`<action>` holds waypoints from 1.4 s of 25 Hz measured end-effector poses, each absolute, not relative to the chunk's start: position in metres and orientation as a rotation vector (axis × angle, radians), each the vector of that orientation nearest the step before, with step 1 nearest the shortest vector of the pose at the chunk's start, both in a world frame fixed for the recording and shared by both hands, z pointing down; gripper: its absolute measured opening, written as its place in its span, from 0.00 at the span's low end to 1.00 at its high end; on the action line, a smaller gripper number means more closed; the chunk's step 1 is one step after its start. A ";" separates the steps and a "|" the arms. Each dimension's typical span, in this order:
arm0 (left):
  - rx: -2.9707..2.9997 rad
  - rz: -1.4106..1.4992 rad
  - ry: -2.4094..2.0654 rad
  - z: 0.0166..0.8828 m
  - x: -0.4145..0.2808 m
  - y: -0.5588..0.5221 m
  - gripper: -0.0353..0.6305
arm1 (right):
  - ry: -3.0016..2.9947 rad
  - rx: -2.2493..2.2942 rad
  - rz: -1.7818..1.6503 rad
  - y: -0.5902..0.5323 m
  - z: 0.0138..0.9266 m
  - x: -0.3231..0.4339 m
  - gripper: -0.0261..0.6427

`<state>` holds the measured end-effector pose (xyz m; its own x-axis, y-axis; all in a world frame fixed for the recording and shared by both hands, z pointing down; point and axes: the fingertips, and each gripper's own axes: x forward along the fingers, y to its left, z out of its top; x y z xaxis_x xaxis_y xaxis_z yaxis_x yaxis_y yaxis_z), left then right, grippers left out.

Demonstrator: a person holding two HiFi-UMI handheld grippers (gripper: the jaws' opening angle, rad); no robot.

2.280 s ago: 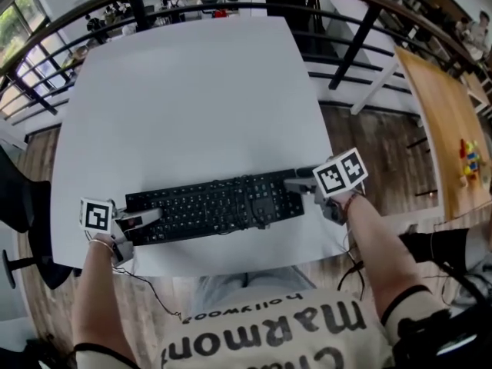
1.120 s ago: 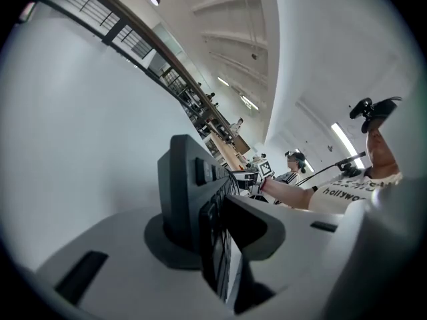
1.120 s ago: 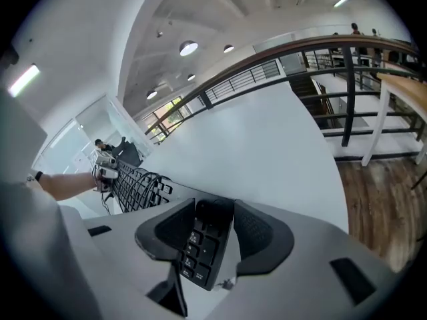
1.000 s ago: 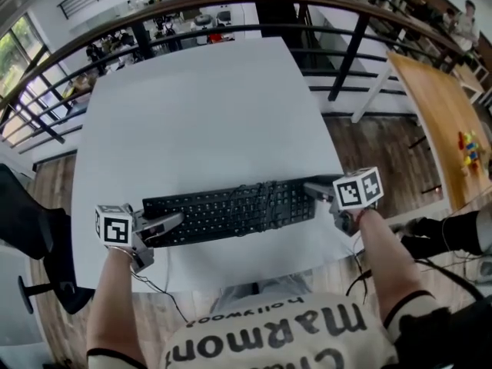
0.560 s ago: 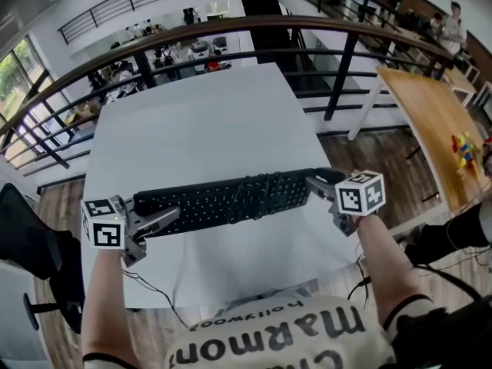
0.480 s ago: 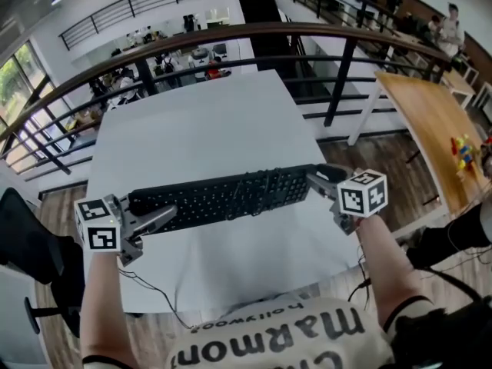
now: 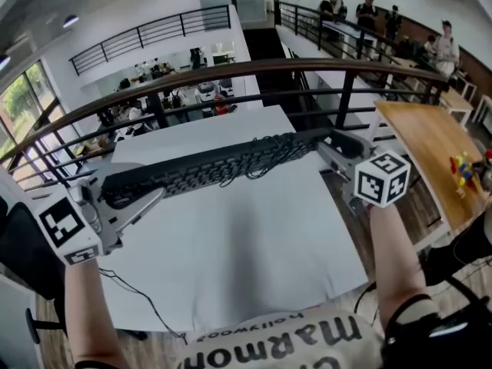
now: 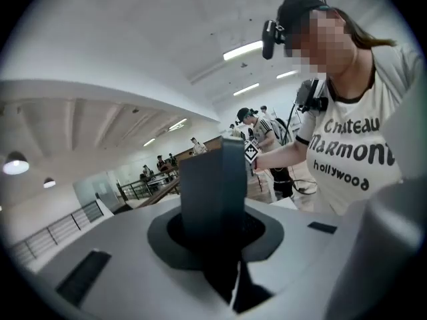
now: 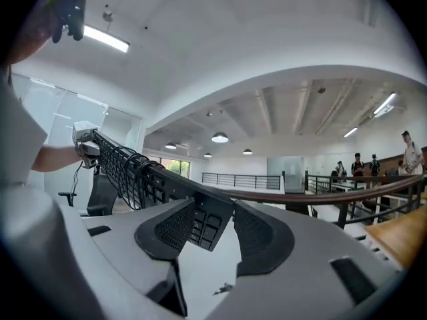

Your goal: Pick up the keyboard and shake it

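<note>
Head view: one keyboard (image 7: pixel 223 164) hangs in the air, apart from the one white table (image 7: pixel 231 252), crossing its far edge as seen, with bare surface below. My two tongs carry it. The left tongs (image 7: pixel 134 198), jaws just drawn tighter, clamp its left end. The right tongs (image 7: pixel 338 146), jaws wider, pinch its right end. One cable (image 7: pixel 269 146) loops over the keys, and I cannot make out its ends.

Surface: white table (image 7: pixel 231 229), plain matte top, seen from above in the head view.
Far edge: close to a dark railing (image 7: pixel 231 71).
Under it: wooden floor (image 7: pixel 142 350).
On it: a thin dark cable (image 7: pixel 134 302) crosses the front-left corner; resting or hanging just above, cannot tell.
</note>
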<state>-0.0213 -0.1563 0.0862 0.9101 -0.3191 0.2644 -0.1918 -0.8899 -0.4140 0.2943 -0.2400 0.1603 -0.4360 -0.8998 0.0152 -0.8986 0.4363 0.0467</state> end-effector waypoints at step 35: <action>-1.596 -0.435 0.317 0.031 0.017 -0.078 0.18 | -2.681 1.833 -0.482 -0.236 0.070 0.312 0.34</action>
